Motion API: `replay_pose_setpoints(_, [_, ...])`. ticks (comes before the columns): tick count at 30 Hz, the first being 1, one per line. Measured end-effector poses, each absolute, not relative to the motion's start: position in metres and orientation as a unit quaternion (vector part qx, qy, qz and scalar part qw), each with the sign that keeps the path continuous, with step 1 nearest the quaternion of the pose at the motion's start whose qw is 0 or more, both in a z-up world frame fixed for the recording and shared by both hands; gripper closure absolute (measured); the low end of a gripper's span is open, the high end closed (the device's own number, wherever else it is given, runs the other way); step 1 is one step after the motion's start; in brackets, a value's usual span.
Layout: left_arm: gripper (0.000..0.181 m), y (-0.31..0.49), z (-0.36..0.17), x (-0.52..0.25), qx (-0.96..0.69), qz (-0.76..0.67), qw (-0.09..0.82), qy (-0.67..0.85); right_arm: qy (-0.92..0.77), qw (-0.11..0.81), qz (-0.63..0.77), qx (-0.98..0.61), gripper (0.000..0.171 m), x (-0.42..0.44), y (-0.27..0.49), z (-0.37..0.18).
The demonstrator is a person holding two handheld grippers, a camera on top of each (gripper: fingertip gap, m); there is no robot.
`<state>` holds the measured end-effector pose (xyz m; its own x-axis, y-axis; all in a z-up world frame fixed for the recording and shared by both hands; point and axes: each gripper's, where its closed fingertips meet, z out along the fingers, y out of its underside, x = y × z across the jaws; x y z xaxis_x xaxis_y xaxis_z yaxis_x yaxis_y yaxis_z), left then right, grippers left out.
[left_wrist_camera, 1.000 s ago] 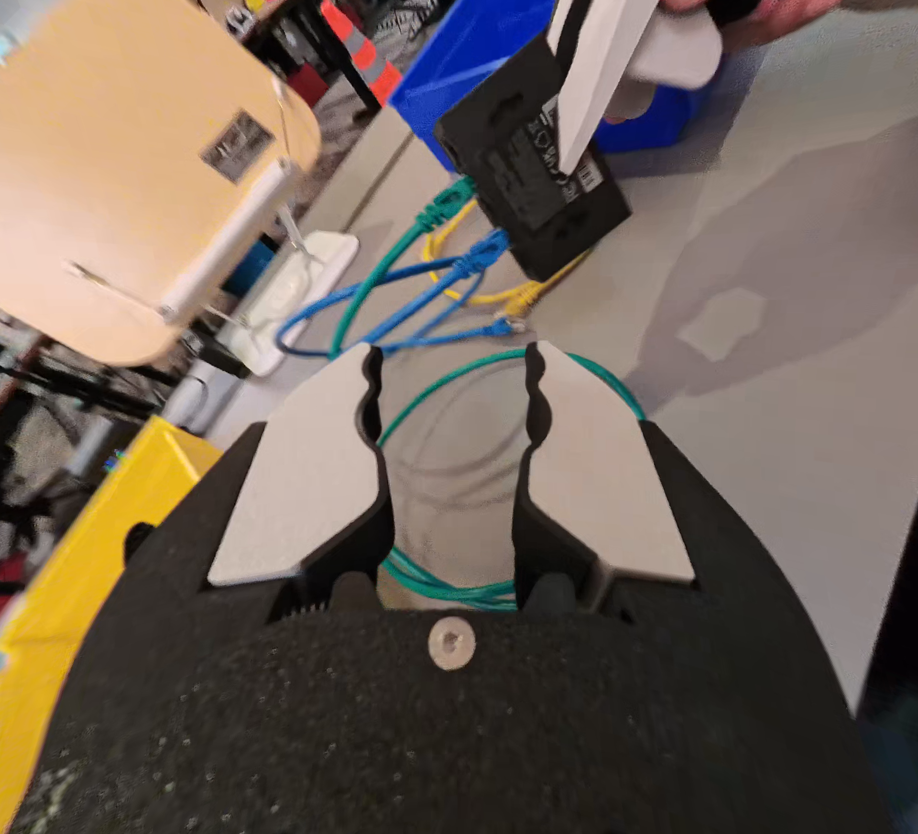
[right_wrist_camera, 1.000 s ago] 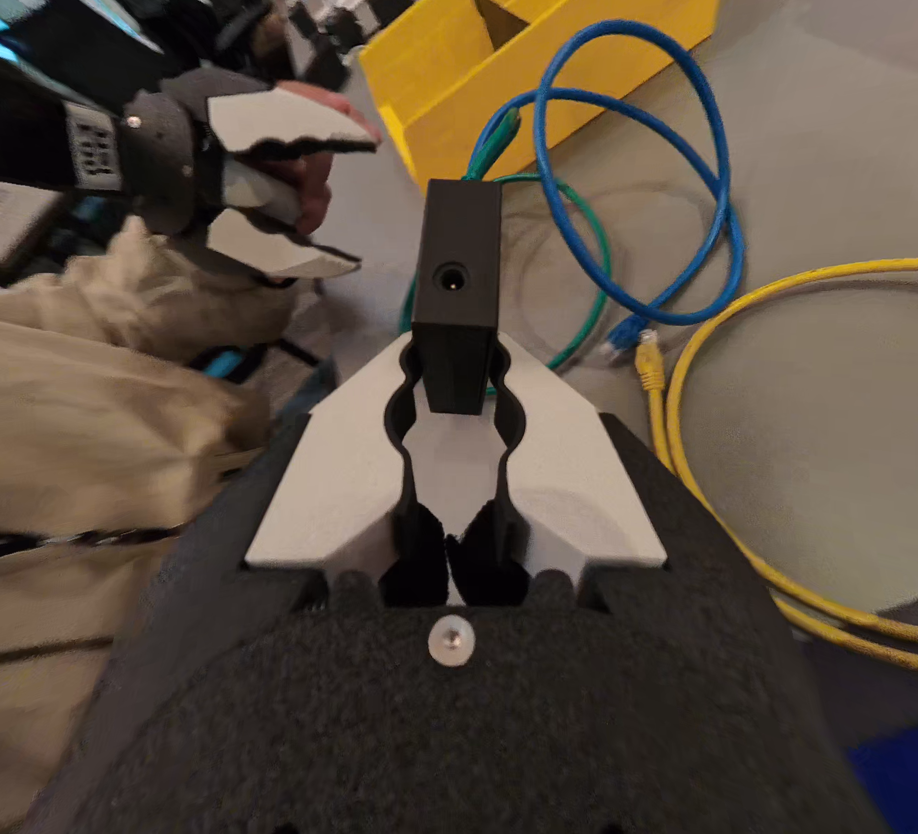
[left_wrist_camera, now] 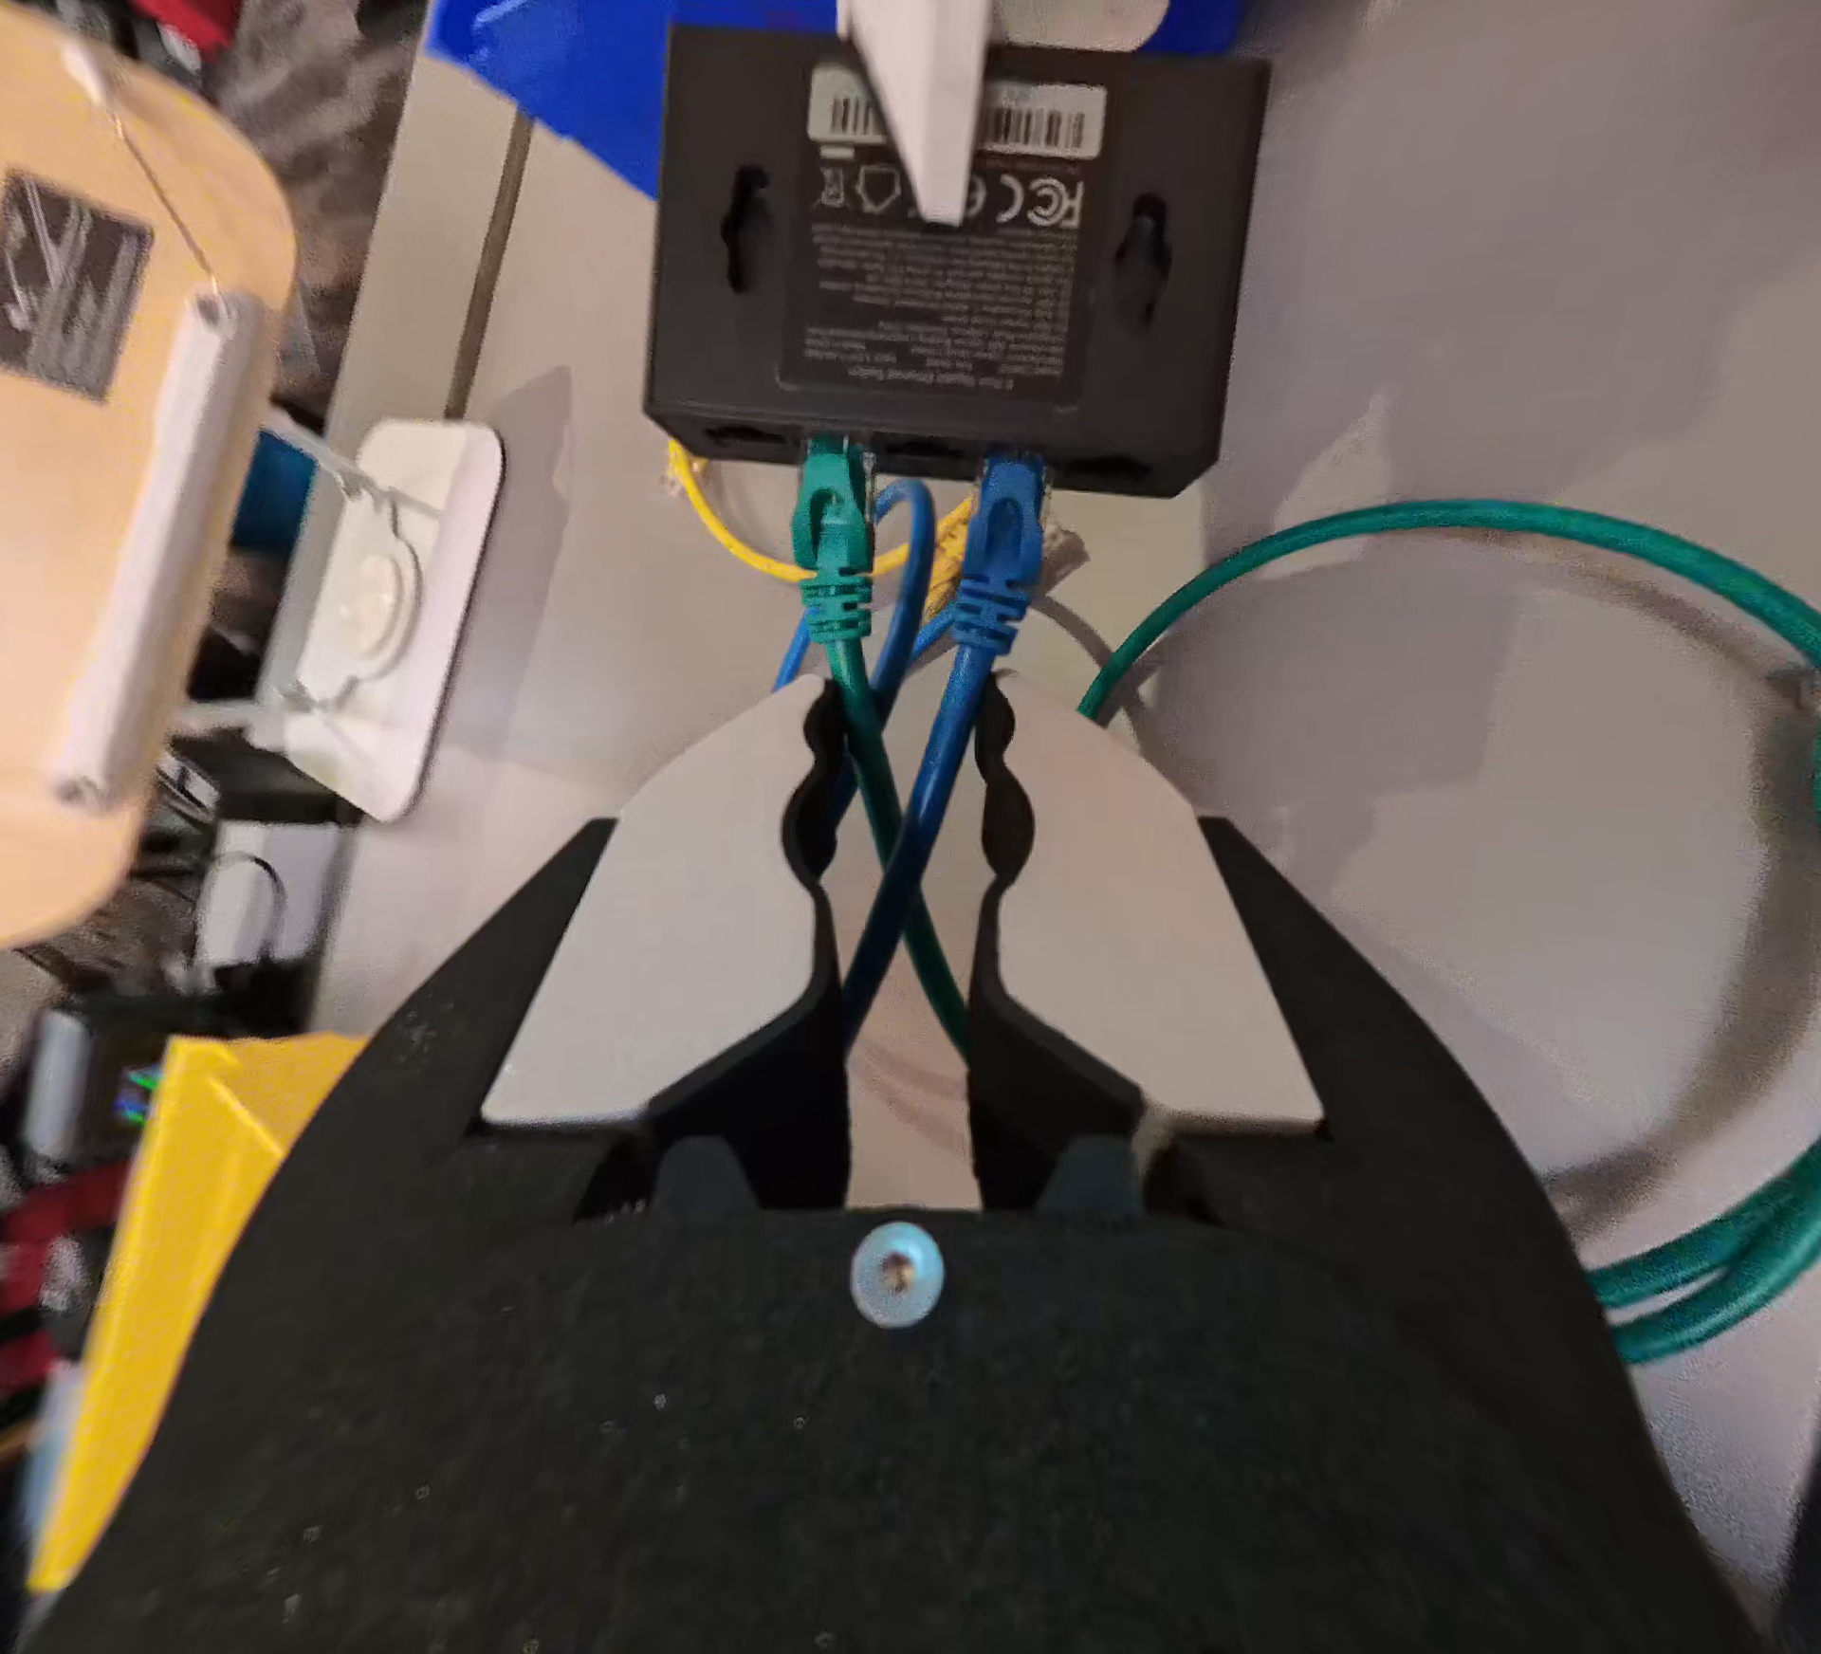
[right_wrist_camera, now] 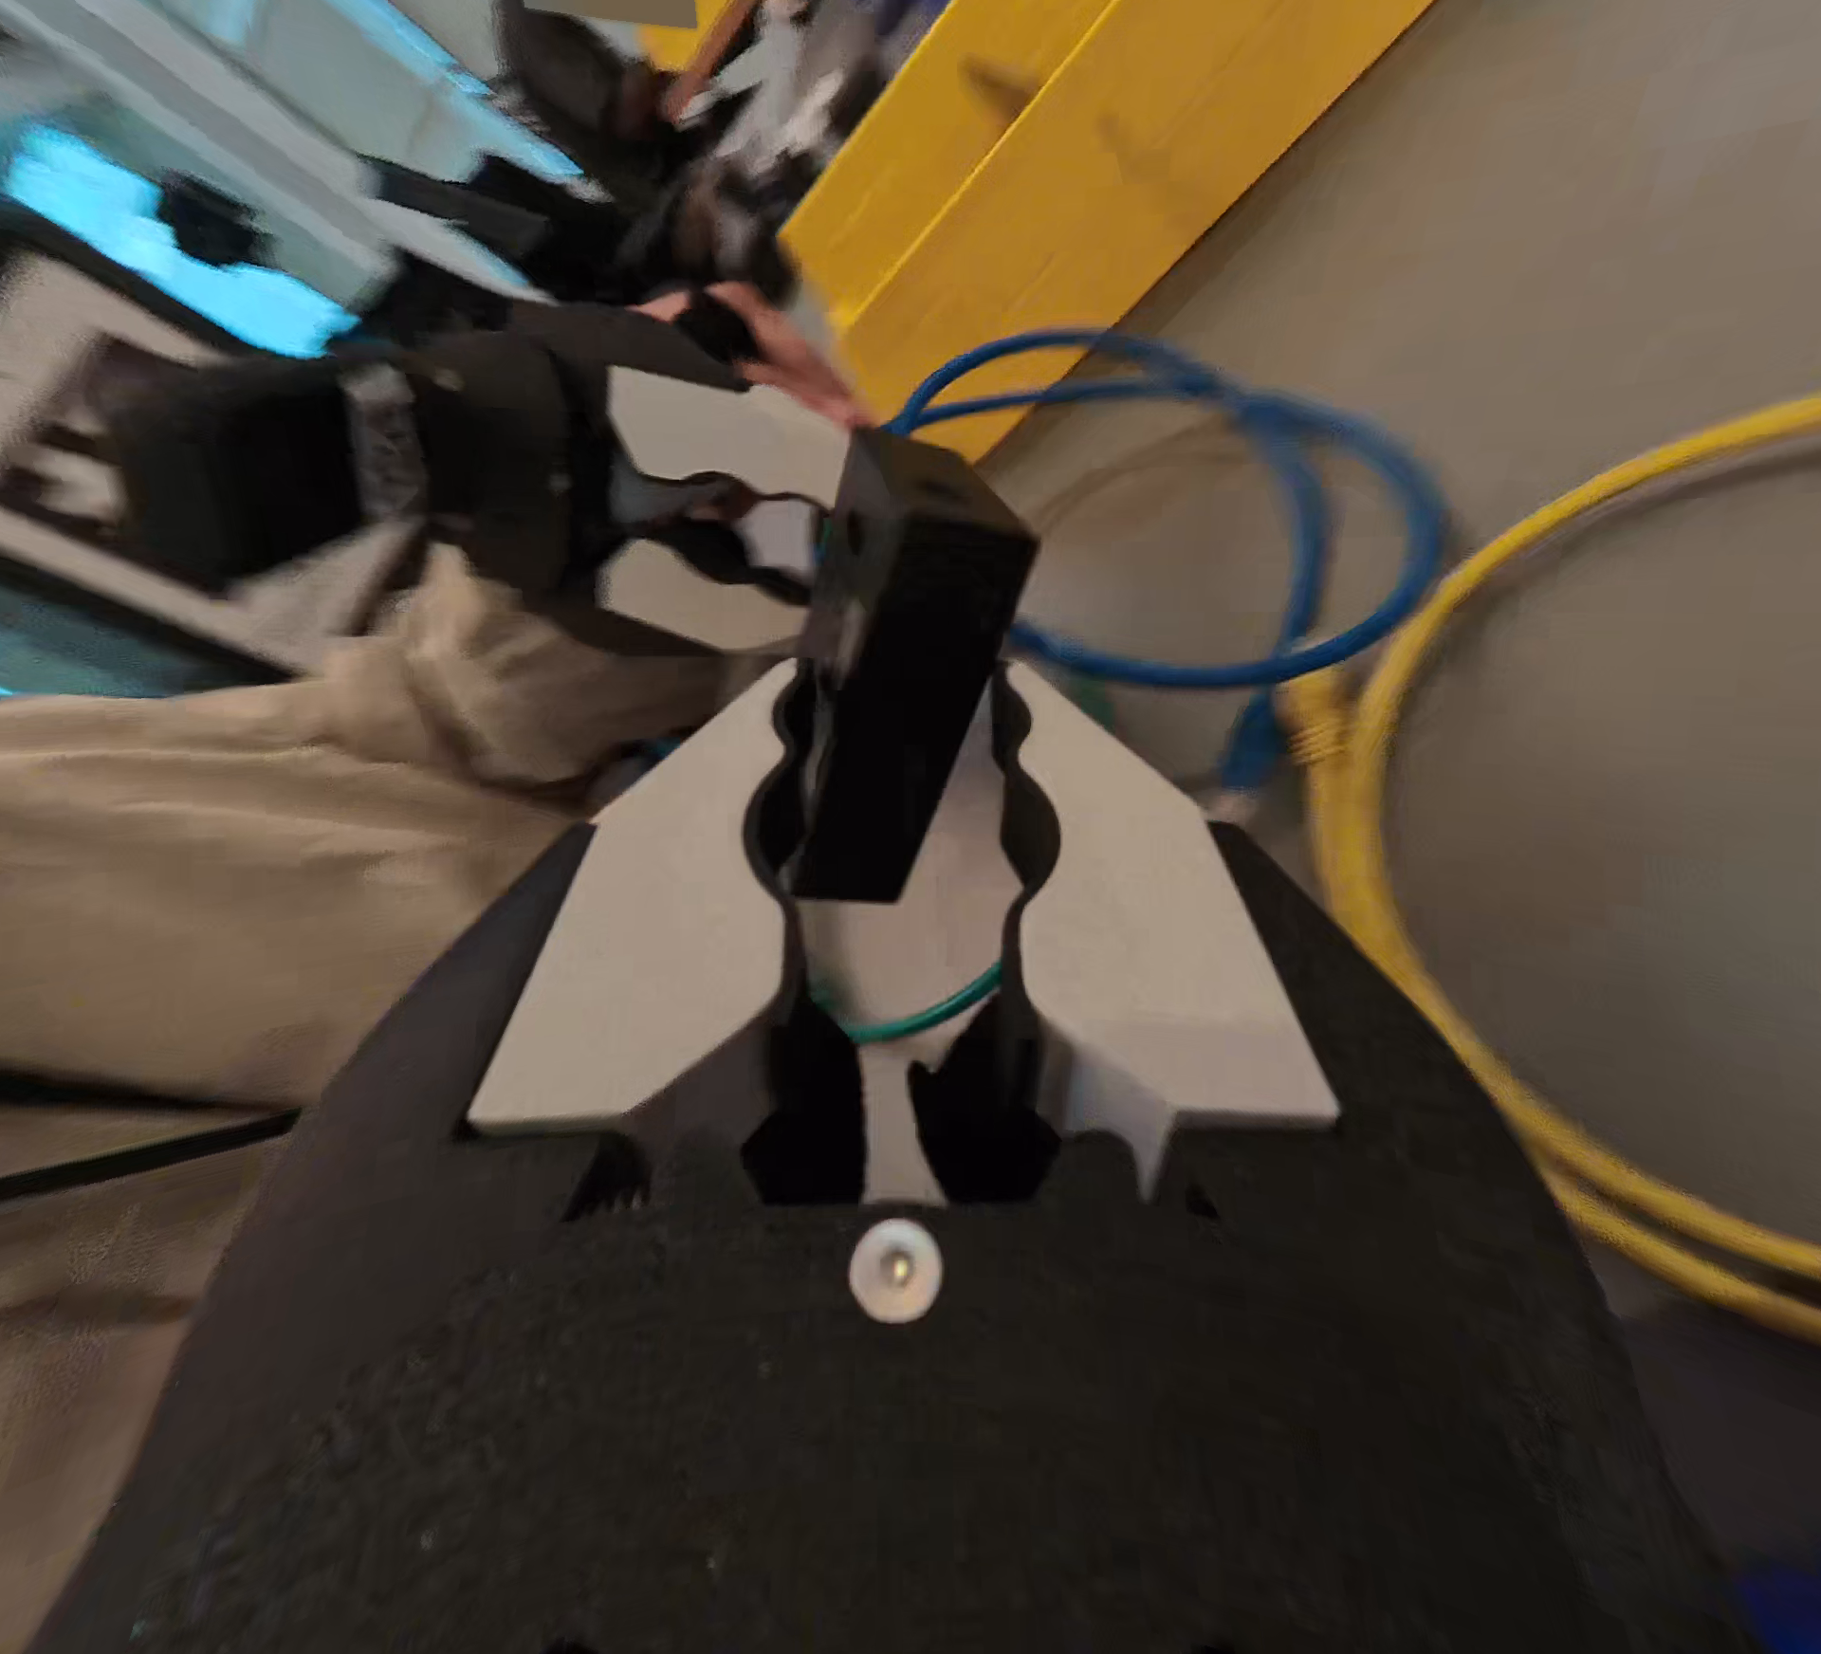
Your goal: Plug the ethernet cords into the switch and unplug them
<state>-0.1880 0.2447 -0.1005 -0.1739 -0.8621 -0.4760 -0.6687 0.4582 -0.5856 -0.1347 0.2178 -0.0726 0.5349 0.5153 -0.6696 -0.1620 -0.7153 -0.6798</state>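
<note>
Right gripper (right_wrist_camera: 892, 700) clamped black switch (left_wrist_camera: 946, 267), held off table at 12 o'clock; green cord (left_wrist_camera: 836, 543) and blue cord (left_wrist_camera: 1000, 543) plugged in; left gripper (left_wrist_camera: 907, 710) parted around both, seemingly not gripping.

Right hand-held gripper (right_wrist_camera: 899, 725) clamps black switch (right_wrist_camera: 911, 671) (tilted); blue cord (right_wrist_camera: 1380, 582) beside.

Both grippers same build: left gripper (left_wrist_camera: 907, 700) and right gripper (right_wrist_camera: 892, 690) each have 2 flat light-grey fingers (left_wrist_camera: 690, 907) with black scalloped inner edges, on a grainy black body (left_wrist_camera: 887, 1459). 1 silver screw (left_wrist_camera: 895, 1274) centred behind the fingers. Beige sleeve (right_wrist_camera: 246, 818) on the person.
</note>
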Motion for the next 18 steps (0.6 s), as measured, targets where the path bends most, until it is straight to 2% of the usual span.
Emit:
replay_pose_setpoints(1, [0.157,0.251,-0.100,-0.190,-0.539,-0.133,0.383,0.738,-0.135,0.421,0.406,-0.800,0.126,-0.127,0.226,-0.066])
replay_pose_setpoints(3, [0.158,0.262,-0.100,-0.194,-0.600,-0.161,0.355,0.699,-0.205,0.534,0.306,-0.761,0.106,-0.124,0.229,-0.036])
replay_pose_setpoints(5, [0.158,0.270,-0.103,-0.198,-0.637,-0.183,0.325,0.675,-0.268,0.582,0.159,-0.751,0.100,-0.125,0.227,-0.025])
replay_pose_setpoints(8, [0.158,0.281,-0.102,-0.202,-0.683,-0.200,0.300,0.636,-0.325,0.590,-0.048,-0.737,0.104,-0.139,0.227,-0.035])
replay_pose_setpoints(10, [0.158,0.283,-0.099,-0.202,-0.698,-0.219,0.290,0.617,-0.370,0.590,-0.162,-0.699,0.112,-0.152,0.231,-0.048])
replay_pose_setpoints(13, [0.158,0.278,-0.099,-0.204,-0.702,-0.226,0.267,0.620,-0.422,0.539,-0.290,-0.669,0.107,-0.150,0.249,-0.077])
replay_pose_setpoints(16, [0.157,0.270,-0.103,-0.208,-0.701,-0.221,0.246,0.632,-0.458,0.505,-0.349,-0.643,0.109,-0.139,0.265,-0.091])
replay_pose_setpoints(18, [0.157,0.263,-0.106,-0.208,-0.702,-0.228,0.231,0.634,-0.476,0.510,-0.360,-0.619,0.118,-0.143,0.270,-0.091])
